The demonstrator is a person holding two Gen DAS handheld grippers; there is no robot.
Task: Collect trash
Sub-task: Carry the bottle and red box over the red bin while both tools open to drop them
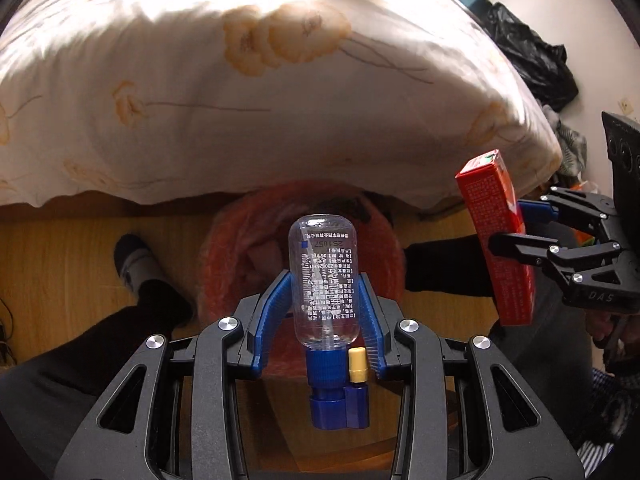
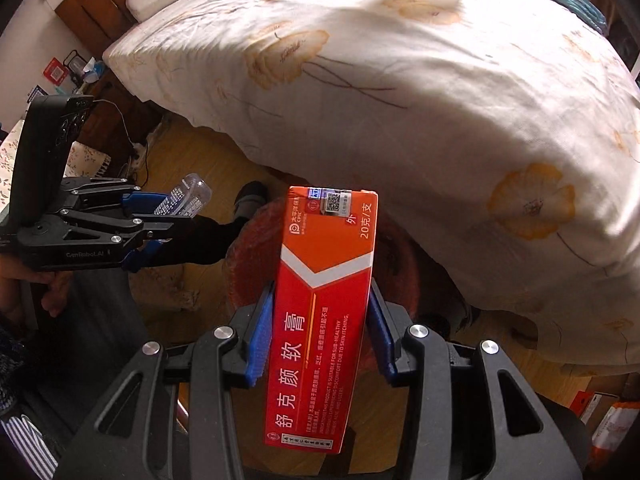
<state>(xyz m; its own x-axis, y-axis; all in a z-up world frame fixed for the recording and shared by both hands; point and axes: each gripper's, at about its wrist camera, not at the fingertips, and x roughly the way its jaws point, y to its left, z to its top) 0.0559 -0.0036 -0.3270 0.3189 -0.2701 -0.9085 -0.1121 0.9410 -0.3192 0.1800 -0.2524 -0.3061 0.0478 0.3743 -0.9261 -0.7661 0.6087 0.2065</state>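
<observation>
Both loads sit over the red-lined trash bin point(image 1: 304, 248) beside the bed point(image 1: 240, 80). Left gripper point(image 1: 324, 316) jaws clamped on clear spray bottle point(image 1: 322, 280); right gripper point(image 2: 320, 336) jaws clamped on red ointment box point(image 2: 324, 304). Both point steeply down. Centre each over bin mouth, get low, then release w/o snagging liner.

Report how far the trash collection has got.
Picked up: left gripper grips the clear bottle; right gripper grips the red box. In hand: both hang over the orange-lined bin. Left: drop both in; nothing visibly released yet.
</observation>
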